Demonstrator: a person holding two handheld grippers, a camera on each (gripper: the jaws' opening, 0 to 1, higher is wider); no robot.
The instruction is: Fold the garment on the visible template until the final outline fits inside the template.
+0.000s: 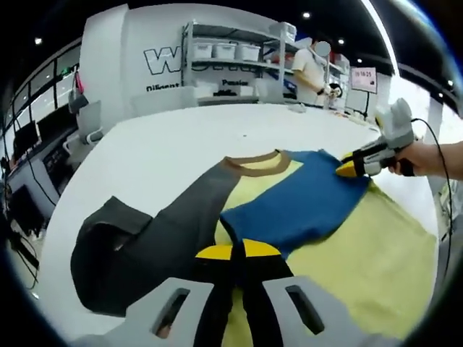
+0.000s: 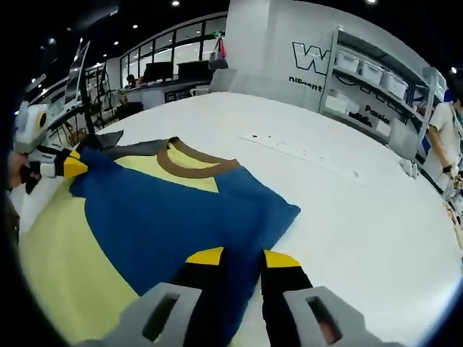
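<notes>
Gripping: the left gripper [image 1: 237, 251] has its yellow-tipped jaws pinched together on the near edge of the blue panel [image 1: 296, 202]; the right gripper [image 2: 241, 257] looks likewise clamped on the blue hem, though the cloth between its tips is hard to make out.
Garment: the garment [image 2: 145, 210], a colour-block top in yellow, blue and grey, lies flat on the white table [image 2: 347, 210], with the blue part folded over the yellow body.
Collar: the brown collar [image 1: 259, 165] sits beyond the fold, facing away from the left gripper.
Sleeve: the grey sleeve [image 1: 137, 246] sprawls out to the side, not yet folded in.
Template: no outline can be told apart from the cloth and table.
Handling: judged light, soft and limp; it should drape and slide easily on the smooth top, so edges may drag or bunch.
Hold: corners and hems suit best, pinching a single layer.
Far: shelving [image 1: 231, 61] and a standing person [image 1: 311, 69] lie behind the table.
</notes>
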